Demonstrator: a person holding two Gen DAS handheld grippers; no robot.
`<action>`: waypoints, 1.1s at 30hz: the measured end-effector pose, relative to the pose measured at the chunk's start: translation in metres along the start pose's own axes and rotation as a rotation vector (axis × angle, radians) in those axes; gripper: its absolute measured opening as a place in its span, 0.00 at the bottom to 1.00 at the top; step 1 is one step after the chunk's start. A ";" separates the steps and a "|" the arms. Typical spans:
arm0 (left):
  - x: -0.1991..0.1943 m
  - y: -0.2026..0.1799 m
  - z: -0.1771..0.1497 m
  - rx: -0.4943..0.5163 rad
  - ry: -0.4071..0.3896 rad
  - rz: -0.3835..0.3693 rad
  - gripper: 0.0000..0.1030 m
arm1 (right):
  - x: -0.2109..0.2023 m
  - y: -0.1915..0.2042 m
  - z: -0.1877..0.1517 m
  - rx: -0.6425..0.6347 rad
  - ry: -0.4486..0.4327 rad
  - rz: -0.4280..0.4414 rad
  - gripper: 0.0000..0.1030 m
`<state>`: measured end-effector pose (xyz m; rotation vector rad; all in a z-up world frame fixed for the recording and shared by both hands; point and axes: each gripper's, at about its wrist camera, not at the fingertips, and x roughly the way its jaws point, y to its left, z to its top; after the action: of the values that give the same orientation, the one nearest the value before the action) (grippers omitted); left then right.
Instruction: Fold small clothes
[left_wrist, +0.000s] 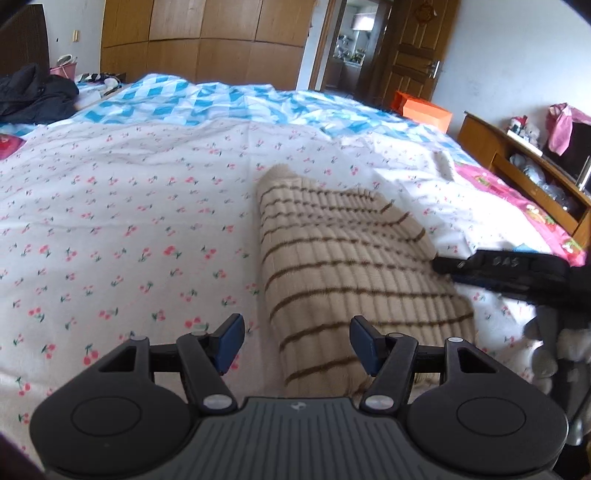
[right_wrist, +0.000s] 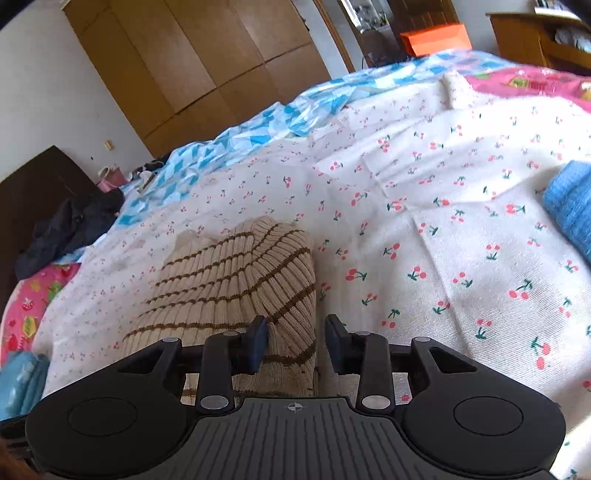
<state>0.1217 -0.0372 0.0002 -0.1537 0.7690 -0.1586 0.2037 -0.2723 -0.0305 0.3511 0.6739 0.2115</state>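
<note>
A beige knit garment with thin brown stripes (left_wrist: 343, 266) lies folded lengthwise on the cherry-print sheet (left_wrist: 122, 221). My left gripper (left_wrist: 297, 345) is open, just above the garment's near left edge, holding nothing. The right gripper's black body (left_wrist: 517, 273) shows at the garment's right side in the left wrist view. In the right wrist view the garment (right_wrist: 236, 280) lies ahead and to the left. My right gripper (right_wrist: 297, 341) is open over the garment's near right corner; cloth shows between the fingers but is not pinched.
A blue checked quilt (left_wrist: 207, 98) lies at the far side of the bed. Dark clothes (left_wrist: 33, 96) sit at the far left. A blue folded cloth (right_wrist: 570, 203) lies on the sheet at the right. A wooden shelf (left_wrist: 524, 166) stands beside the bed.
</note>
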 end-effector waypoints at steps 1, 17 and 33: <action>0.001 0.000 -0.004 0.002 0.007 0.003 0.63 | -0.008 0.004 -0.004 -0.015 -0.014 0.007 0.33; -0.003 0.003 -0.051 0.013 0.028 0.004 0.63 | -0.027 -0.004 -0.041 0.080 0.109 0.033 0.35; 0.011 -0.009 -0.043 0.070 -0.063 0.109 0.68 | -0.012 -0.012 -0.047 0.114 0.178 0.051 0.33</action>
<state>0.0987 -0.0517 -0.0363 -0.0501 0.7063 -0.0771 0.1652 -0.2756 -0.0627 0.4626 0.8557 0.2554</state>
